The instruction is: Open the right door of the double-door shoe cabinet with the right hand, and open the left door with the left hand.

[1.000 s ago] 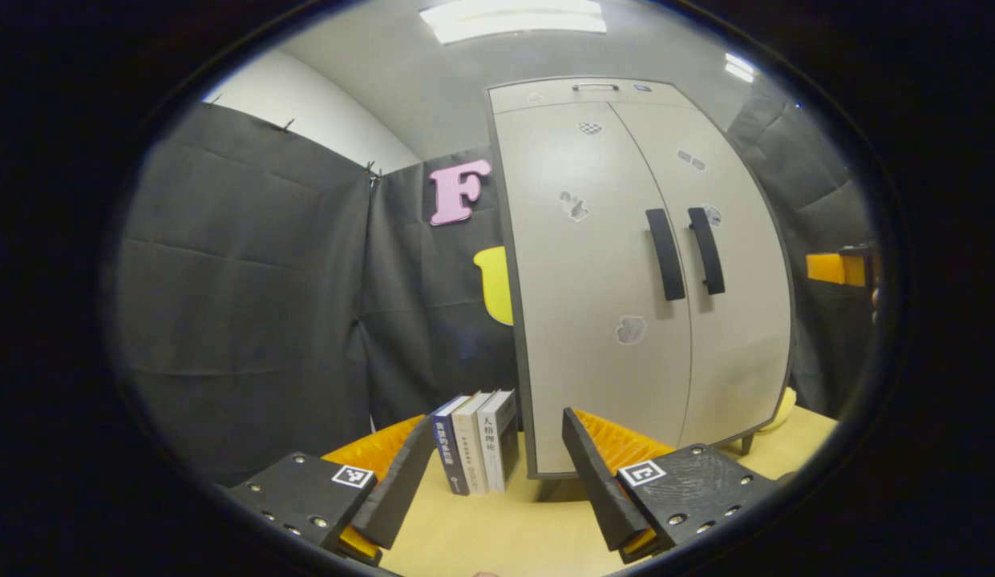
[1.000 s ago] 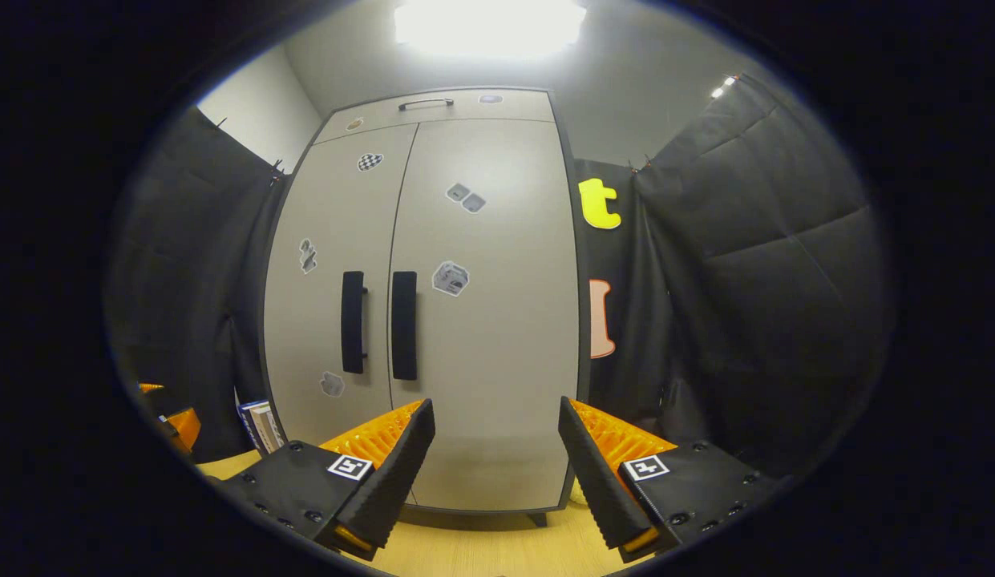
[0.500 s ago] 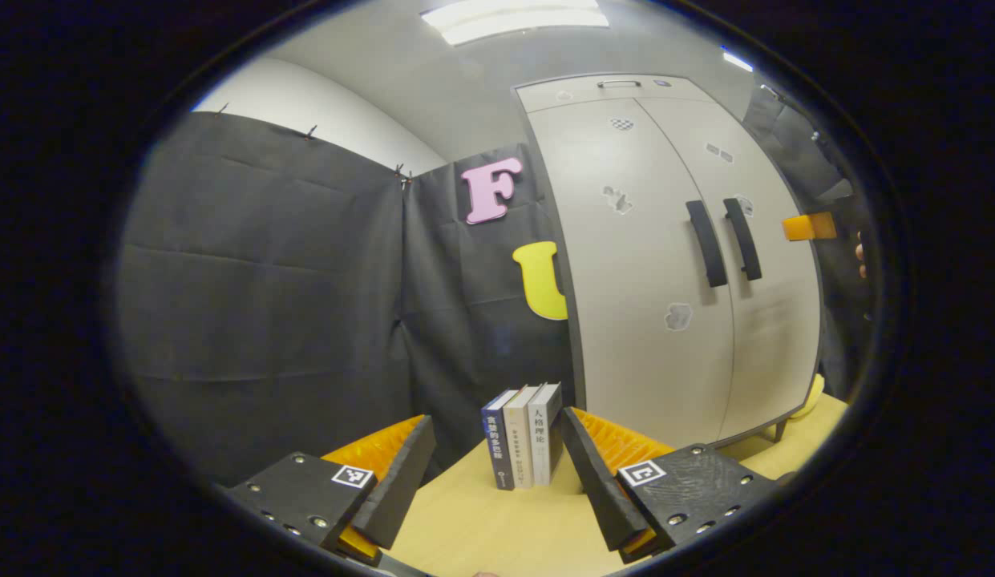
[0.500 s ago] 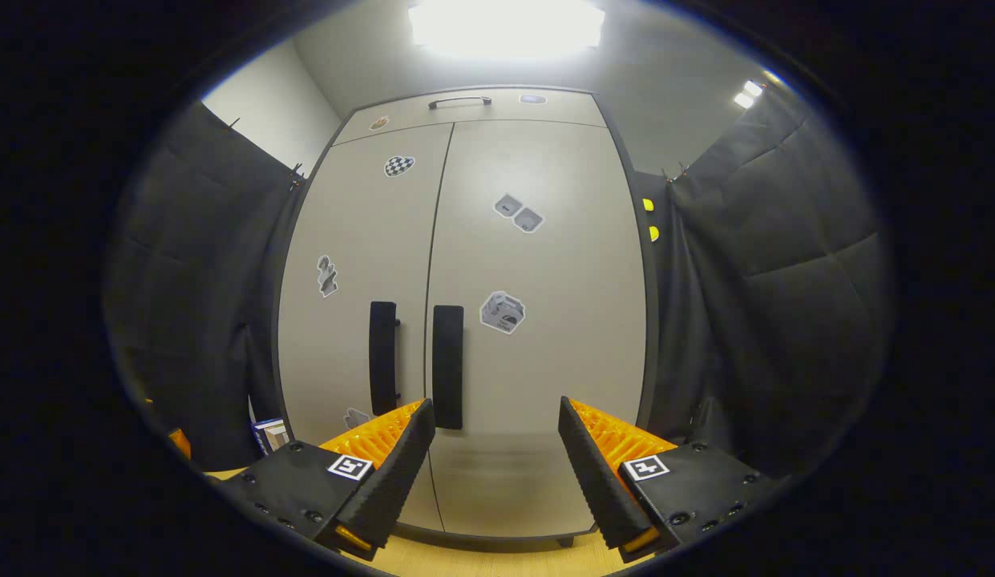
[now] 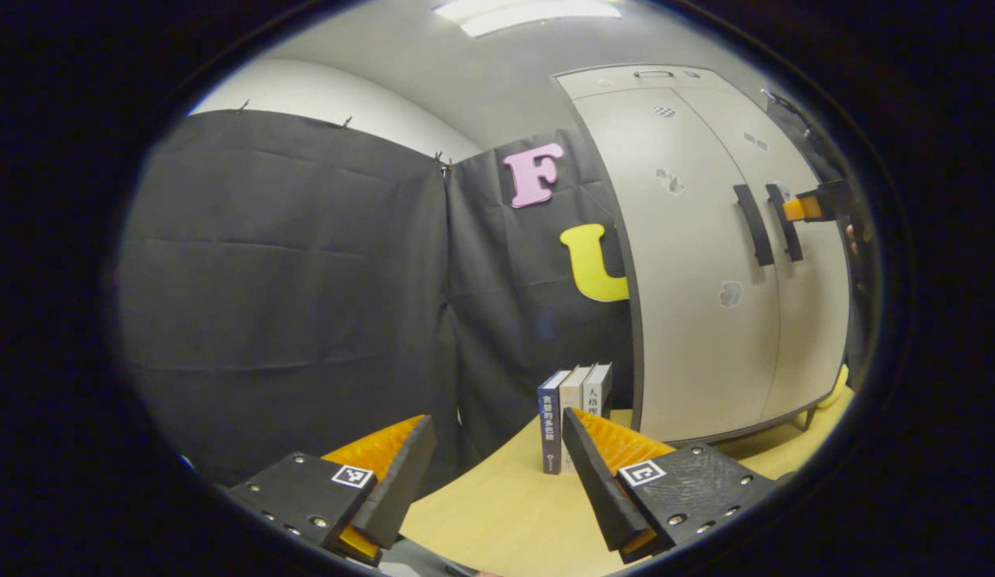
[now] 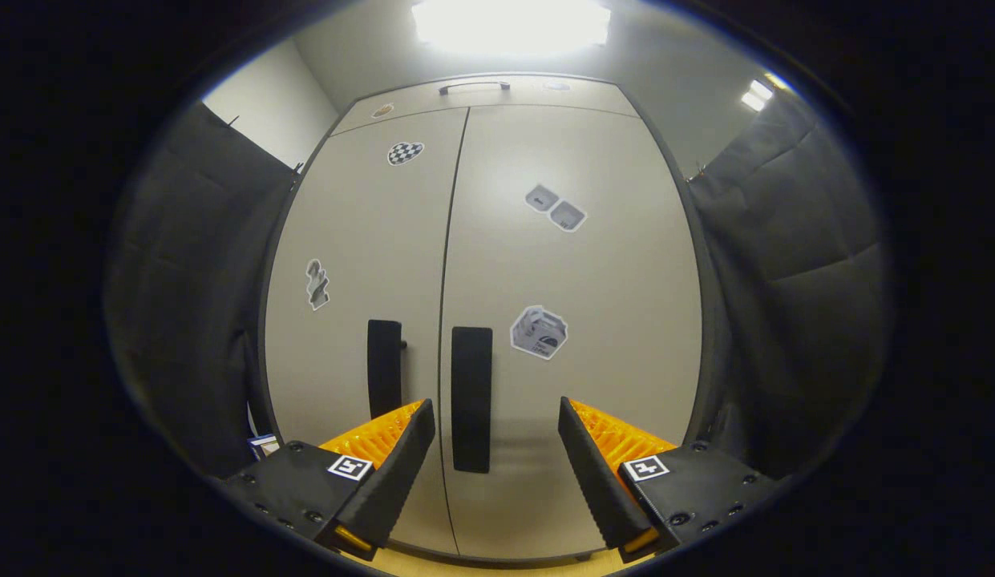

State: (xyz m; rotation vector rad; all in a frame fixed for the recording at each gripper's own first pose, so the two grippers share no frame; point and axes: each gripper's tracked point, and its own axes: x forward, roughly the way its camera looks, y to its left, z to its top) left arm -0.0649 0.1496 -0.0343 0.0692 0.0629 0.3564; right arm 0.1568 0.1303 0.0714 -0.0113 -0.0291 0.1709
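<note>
A tall beige double-door cabinet (image 6: 497, 264) faces me in the right gripper view, both doors shut. Its two black vertical handles sit side by side: the left door's handle (image 6: 383, 367) and the right door's handle (image 6: 471, 397). My right gripper (image 6: 497, 449) stands open close to the doors, the right door's handle just inside its left finger. In the left gripper view the cabinet (image 5: 705, 264) stands at the right, seen at an angle. My left gripper (image 5: 497, 473) is open over the table, well off from the doors. The right gripper (image 5: 814, 208) shows there beside the handles.
Three upright books (image 5: 573, 413) stand on the yellowish table (image 5: 497, 521) just left of the cabinet. Black cloth walls (image 5: 289, 272) close in the left and back. Several stickers dot the cabinet doors. A ceiling light (image 6: 509, 20) glares overhead.
My right gripper has moved closer to the cabinet, and the right door's handle now lies between its fingers' line. My left gripper has swung left, away from the doors. Both doors stay shut.
</note>
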